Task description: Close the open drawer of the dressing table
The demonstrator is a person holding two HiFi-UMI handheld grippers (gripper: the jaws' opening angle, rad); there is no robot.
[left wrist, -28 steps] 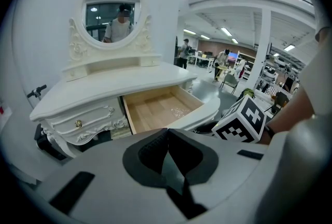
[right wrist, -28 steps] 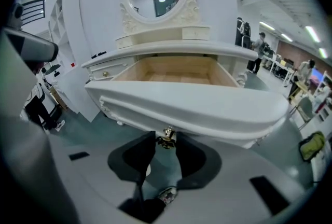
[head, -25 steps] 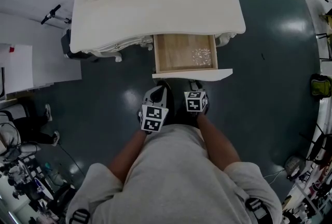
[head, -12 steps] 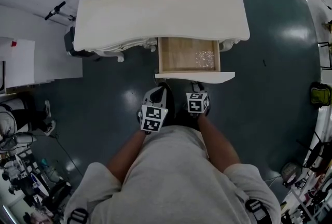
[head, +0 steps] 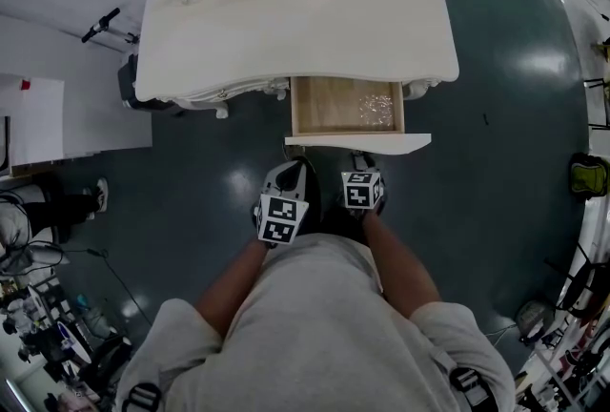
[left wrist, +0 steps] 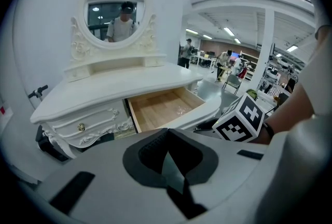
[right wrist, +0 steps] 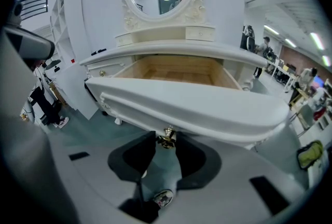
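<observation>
Head view: a person stands in front of a white desk, with the left gripper and right gripper held low, side by side, at its pulled-out drawer.
Drawer: it juts from the desk right of centre. Its bare wooden bottom shows, and its white front panel is the part nearest the person.
Drawer contents: a small clear glittery thing lies in the right half, too small to identify.
Right gripper: it sits at the middle of the front panel. In the right gripper view its jaws are clenched on the brass knob, with one pad against each side.
Left gripper: it is just to the left of the right one and short of the front panel. In the left gripper view its jaws are clenched together, tips meeting, with nothing between them.
Mirror: an oval mirror in a carved frame stands at the back of the desk.
Neighbouring drawer: the carved closed drawer sits left of the open one and has a small brass pull.
Floor: the floor is dark teal and glossy.
</observation>
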